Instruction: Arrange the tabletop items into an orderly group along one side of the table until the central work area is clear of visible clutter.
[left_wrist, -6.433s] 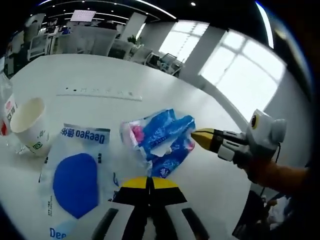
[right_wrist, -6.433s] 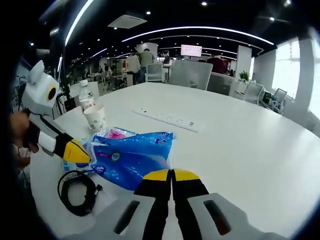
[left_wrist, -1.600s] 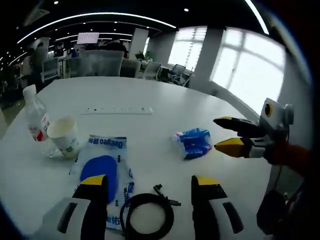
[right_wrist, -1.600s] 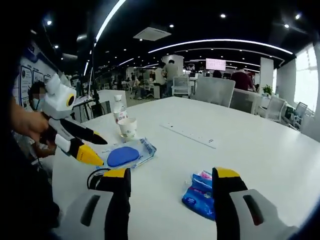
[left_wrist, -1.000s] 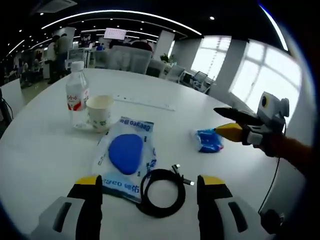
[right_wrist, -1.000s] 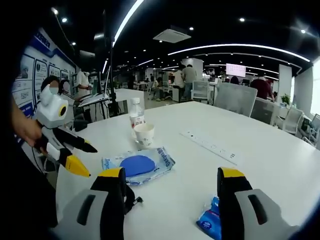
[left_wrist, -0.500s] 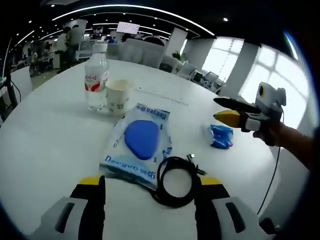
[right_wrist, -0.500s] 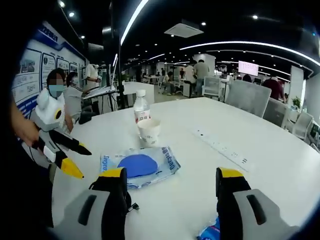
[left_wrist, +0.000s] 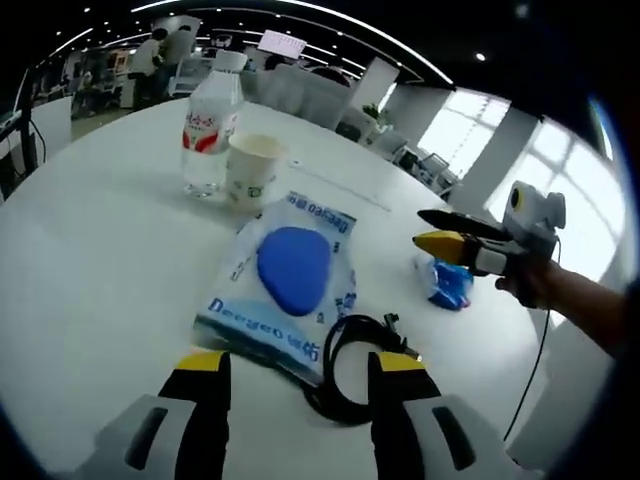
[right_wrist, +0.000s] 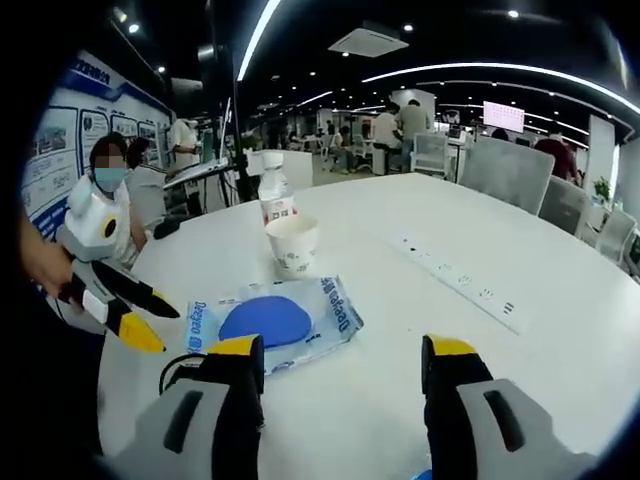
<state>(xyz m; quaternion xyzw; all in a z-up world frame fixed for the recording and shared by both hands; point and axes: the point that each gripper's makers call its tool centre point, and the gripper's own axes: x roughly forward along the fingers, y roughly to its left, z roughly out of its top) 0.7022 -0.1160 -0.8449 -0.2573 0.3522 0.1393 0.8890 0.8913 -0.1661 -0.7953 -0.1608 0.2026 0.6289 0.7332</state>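
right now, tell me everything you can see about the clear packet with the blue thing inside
The clear packet is a flat plastic pouch with blue "Deegeo" lettering and a rounded blue pad inside. It lies flat on the white table, below the paper cup in the left gripper view. The black cable coil overlaps one corner. Neither gripper touches it.

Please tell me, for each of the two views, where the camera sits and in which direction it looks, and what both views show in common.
Left gripper view: rides on the left gripper, looks across the table at the coiled black cable, plastic bag, paper cup, water bottle; the right gripper and a hand enter from the right.
Right gripper view: rides on the right gripper, faces the office; the left gripper enters from the left.
Shared: bag, cup, bottle, cable.
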